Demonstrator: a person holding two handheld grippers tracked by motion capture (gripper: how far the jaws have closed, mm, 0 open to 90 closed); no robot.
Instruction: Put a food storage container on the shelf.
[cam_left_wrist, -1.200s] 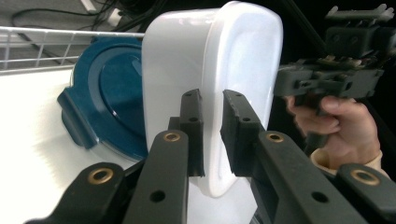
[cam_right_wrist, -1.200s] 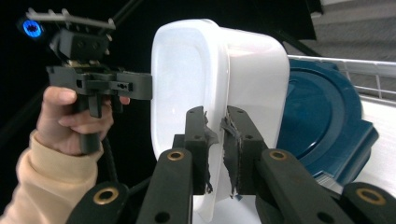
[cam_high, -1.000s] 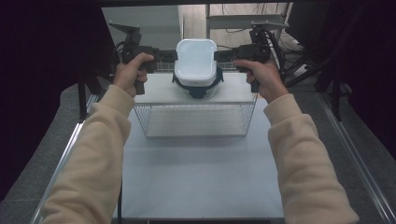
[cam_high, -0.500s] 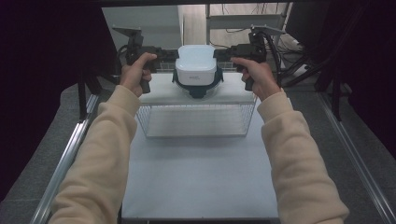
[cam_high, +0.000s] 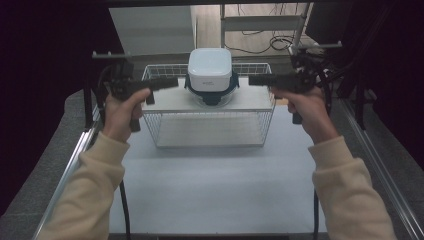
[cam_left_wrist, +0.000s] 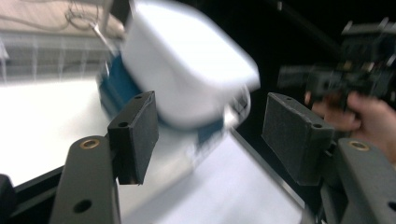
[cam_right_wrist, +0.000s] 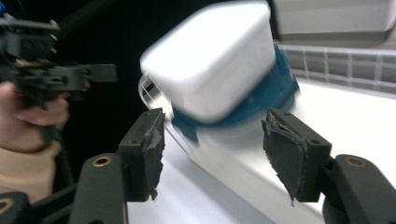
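Before you lies the white table (cam_high: 215, 185), its metal side rails (cam_high: 65, 175) running along both edges. On it stands a wire basket (cam_high: 165, 132) topped by a flat white board (cam_high: 250, 102). Grey carpeted floor (cam_high: 40, 165) borders the table at left and right. Behind it you see a pale wooden floor with loose cables (cam_high: 272, 42) and a metal frame (cam_high: 300, 25).

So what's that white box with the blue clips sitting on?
The white box rests on a white board laid across the top of a wire basket. Through the mesh the basket looks empty, though the board hides its upper part.
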